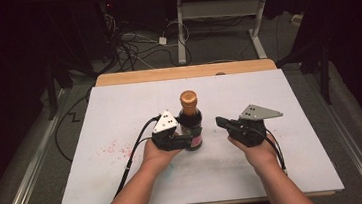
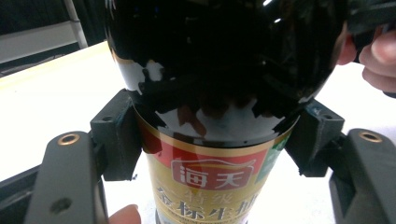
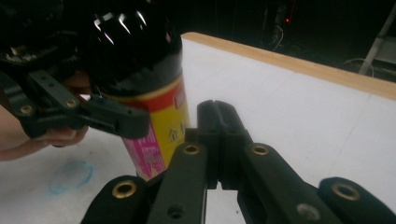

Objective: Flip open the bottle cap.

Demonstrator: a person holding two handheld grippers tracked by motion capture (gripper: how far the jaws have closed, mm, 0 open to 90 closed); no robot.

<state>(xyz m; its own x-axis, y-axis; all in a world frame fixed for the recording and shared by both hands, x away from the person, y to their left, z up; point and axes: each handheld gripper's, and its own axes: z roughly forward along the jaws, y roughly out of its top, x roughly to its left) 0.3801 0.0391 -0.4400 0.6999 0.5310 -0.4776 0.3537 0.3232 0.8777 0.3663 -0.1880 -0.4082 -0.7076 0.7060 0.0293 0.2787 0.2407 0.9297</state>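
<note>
Standing: one bottle, two grippers

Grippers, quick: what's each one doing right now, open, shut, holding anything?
Left gripper: shut on the bottle, one jaw on each side of its body.
Right gripper: shut, jaws pressed together, holding nothing, beside the bottle.

The high view looks forward and down over the tabletop. Both gripper views sit close, sharing the bottle.
</note>
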